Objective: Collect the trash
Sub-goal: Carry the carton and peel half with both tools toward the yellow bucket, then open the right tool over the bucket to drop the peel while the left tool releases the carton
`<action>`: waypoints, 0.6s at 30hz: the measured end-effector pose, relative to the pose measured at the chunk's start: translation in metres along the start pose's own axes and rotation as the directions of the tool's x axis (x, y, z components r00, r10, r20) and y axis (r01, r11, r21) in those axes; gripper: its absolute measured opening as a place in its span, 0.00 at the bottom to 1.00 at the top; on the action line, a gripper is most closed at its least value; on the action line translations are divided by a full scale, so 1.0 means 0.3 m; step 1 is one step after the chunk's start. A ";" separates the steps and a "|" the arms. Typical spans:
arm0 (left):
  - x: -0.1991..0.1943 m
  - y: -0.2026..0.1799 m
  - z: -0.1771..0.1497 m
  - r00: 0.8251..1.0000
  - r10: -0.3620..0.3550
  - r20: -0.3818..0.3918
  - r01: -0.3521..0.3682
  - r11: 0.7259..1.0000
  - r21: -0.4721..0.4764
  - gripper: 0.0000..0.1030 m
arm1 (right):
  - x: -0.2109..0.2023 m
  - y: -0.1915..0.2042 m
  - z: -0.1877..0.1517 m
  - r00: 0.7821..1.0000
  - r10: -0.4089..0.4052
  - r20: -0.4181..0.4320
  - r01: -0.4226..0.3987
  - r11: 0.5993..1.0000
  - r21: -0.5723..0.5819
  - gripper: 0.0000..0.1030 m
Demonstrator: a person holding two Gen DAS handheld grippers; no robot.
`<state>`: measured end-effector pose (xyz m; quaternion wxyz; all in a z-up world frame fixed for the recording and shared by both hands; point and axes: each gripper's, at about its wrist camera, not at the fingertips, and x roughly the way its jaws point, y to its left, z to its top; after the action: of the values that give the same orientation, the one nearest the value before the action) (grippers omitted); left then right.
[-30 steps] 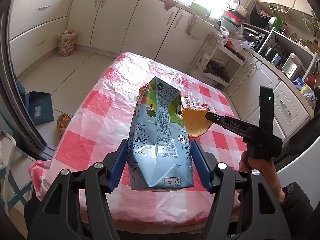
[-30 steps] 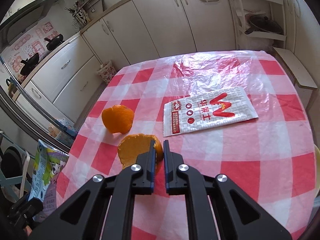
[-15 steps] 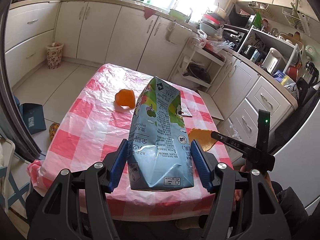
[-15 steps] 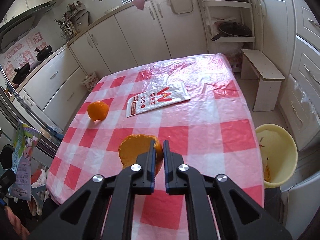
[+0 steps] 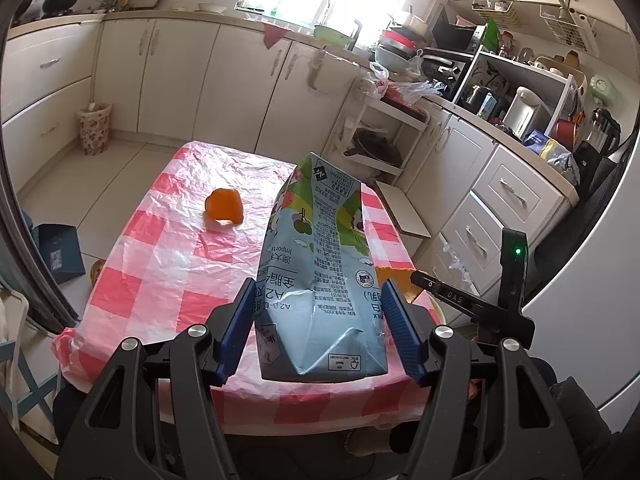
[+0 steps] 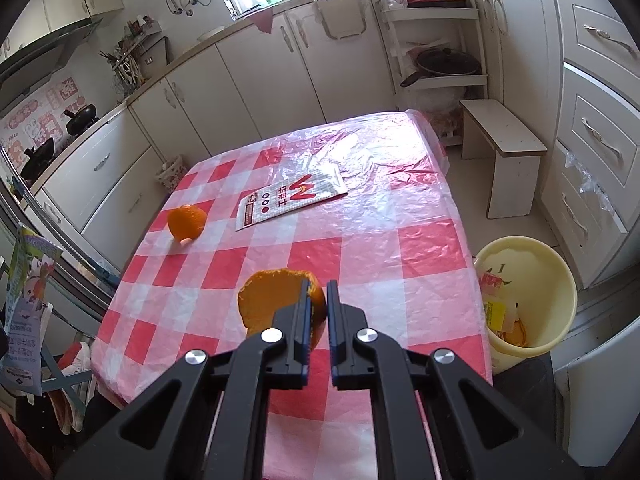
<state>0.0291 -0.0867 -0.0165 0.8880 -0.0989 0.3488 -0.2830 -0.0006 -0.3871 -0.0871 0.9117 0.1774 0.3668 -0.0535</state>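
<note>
My left gripper is shut on a light-blue milk carton, held in the air above the near end of the table; the same carton shows at the left edge of the right wrist view. My right gripper is shut on a curved piece of orange peel, held above the red-and-white checked tablecloth. Another orange peel lies on the cloth at the left. A white and red snack wrapper lies flat further back. The right gripper reaches in beside the carton.
A pale yellow bin with some trash inside stands on the floor at the table's right side. A small wooden stool stands beyond it. White cabinets run along the right and back. A flowered basket sits on the floor far left.
Both grippers have drawn back and up from the table with their loads, so more of the table shows. The yellow bin has come into the right wrist view.
</note>
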 end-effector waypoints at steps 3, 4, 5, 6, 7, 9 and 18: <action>0.003 -0.010 0.003 1.000 -0.006 -0.002 0.006 1.000 0.004 0.58 | -0.017 -0.016 0.003 1.000 -0.010 0.012 0.010 1.000 0.003 0.08; 0.011 -0.012 0.003 1.000 -0.009 -0.004 0.009 1.000 0.006 0.58 | -0.024 -0.022 0.005 1.000 -0.017 0.017 0.017 1.000 0.004 0.08; 0.020 -0.018 0.006 1.000 -0.015 -0.008 0.015 1.000 0.008 0.58 | -0.033 -0.032 0.010 0.999 -0.027 0.023 0.027 1.000 0.004 0.08; 0.031 -0.023 0.007 1.000 -0.021 -0.013 0.021 1.000 0.009 0.58 | -0.042 -0.044 0.015 0.999 -0.036 0.027 0.036 0.999 0.006 0.08; 0.045 -0.033 0.008 0.999 -0.030 -0.020 0.030 0.999 0.011 0.58 | -0.053 -0.062 0.023 0.998 -0.050 0.032 0.050 0.999 0.008 0.08; 0.070 -0.058 0.009 0.999 -0.043 -0.028 0.044 0.999 0.024 0.58 | -0.081 -0.109 0.039 0.995 -0.085 0.045 0.084 0.996 0.015 0.08; 0.297 -0.256 -0.004 0.983 -0.125 -0.133 0.139 0.985 0.100 0.58 | -0.108 -0.420 0.108 0.951 -0.308 -0.007 0.308 0.949 0.064 0.08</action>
<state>0.0481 -0.2006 -0.0390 0.8476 -0.0552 0.3808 -0.3655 -0.0318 -0.5172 -0.0790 0.8866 0.1474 0.3865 -0.2071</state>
